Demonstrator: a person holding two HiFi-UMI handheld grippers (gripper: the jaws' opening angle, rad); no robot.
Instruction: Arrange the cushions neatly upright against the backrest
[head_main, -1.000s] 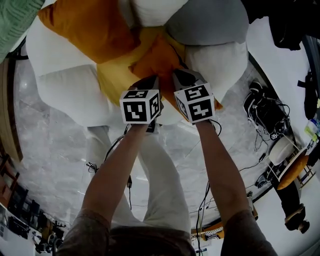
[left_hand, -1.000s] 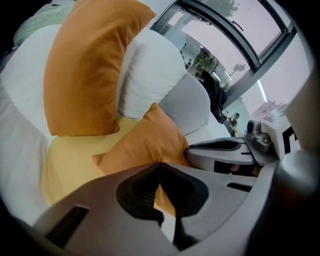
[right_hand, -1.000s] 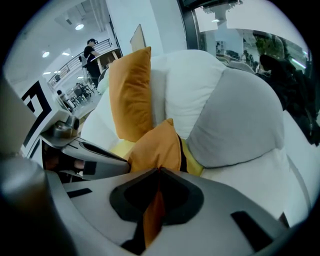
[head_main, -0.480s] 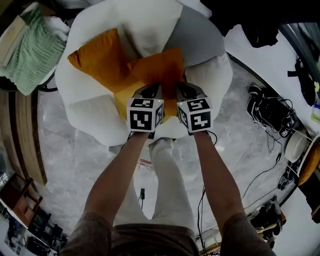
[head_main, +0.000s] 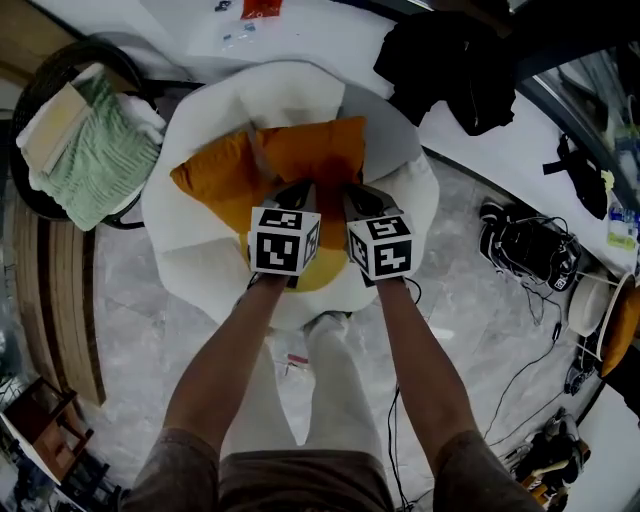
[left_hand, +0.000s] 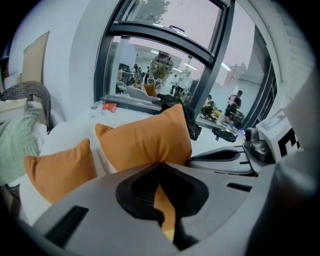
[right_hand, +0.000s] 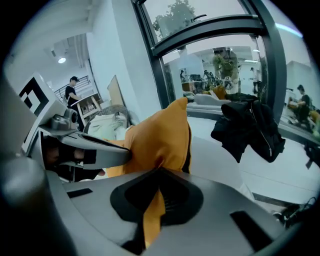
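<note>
An orange cushion is held up over the round white armchair, in front of its backrest. My left gripper is shut on the cushion's lower edge. My right gripper is shut on the same edge beside it. In the left gripper view the orange cushion rises from the left gripper, with fabric pinched between the jaws. The right gripper pinches a fold of that orange cushion too. A second orange cushion leans at the chair's left. A yellow cushion lies under my grippers.
A dark basket with a green towel stands left of the chair. A black garment lies on the white ledge behind it. Black shoes and cables sit on the marble floor to the right. The person's legs stand against the chair's front.
Both grippers have risen together with the orange cushion pinched in them, lifting it off the yellow cushion toward the backrest. The head view now looks from higher and shows the whole chair.
</note>
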